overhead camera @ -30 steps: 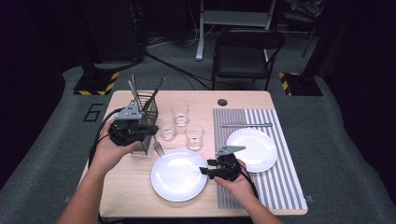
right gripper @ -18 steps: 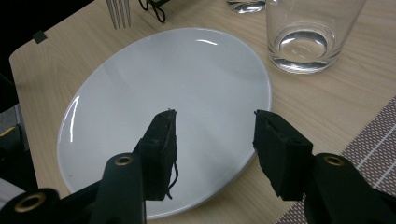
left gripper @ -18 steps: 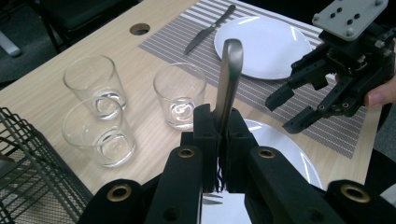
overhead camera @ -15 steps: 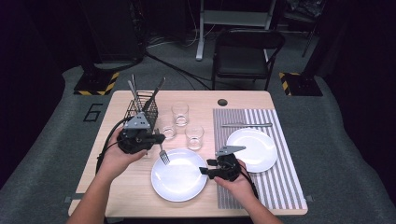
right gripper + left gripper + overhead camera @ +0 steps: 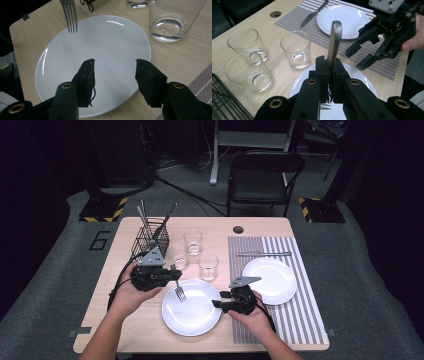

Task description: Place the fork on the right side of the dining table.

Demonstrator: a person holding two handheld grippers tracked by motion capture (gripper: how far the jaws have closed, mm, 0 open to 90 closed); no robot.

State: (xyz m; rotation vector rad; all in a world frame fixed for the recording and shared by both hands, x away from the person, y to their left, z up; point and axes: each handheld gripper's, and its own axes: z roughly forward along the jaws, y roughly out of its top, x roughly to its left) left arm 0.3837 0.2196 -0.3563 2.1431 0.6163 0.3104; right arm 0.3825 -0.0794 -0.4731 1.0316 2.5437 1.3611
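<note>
The left gripper [image 5: 172,272] is clamped on a fork [image 5: 179,290], jaws pressed together on the handle just above the neck. In the left gripper view the handle [image 5: 334,45] rises upright past the pads, while the tines are almost wholly hidden beneath the jaws; only two tips show between the arms at the bottom edge. From the high view the fork hangs tines-down below this gripper, over the near-left part of the large white plate [image 5: 197,317]; whether the tips touch the plate cannot be told. The right gripper view shows the tines [image 5: 70,18] hanging over the far rim of the plate [image 5: 112,45], the handle cut off by the top edge. The right gripper [image 5: 216,303] stands with its jaws apart and nothing between them, hovering over the plate's right edge, opposite the fork; its pads [image 5: 86,75] frame bare plate surface. Beyond the left gripper stand three empty glasses [image 5: 295,48], the nearest just past the plate rim. To its left a wire cutlery basket [image 5: 150,240] is cropped to a dark mesh corner in the left gripper view. Farther off, past the right gripper, a second plate [image 5: 344,20] and a knife [image 5: 313,13] lie on a striped mat [image 5: 300,310]; the knife's tip is cut off.
</note>
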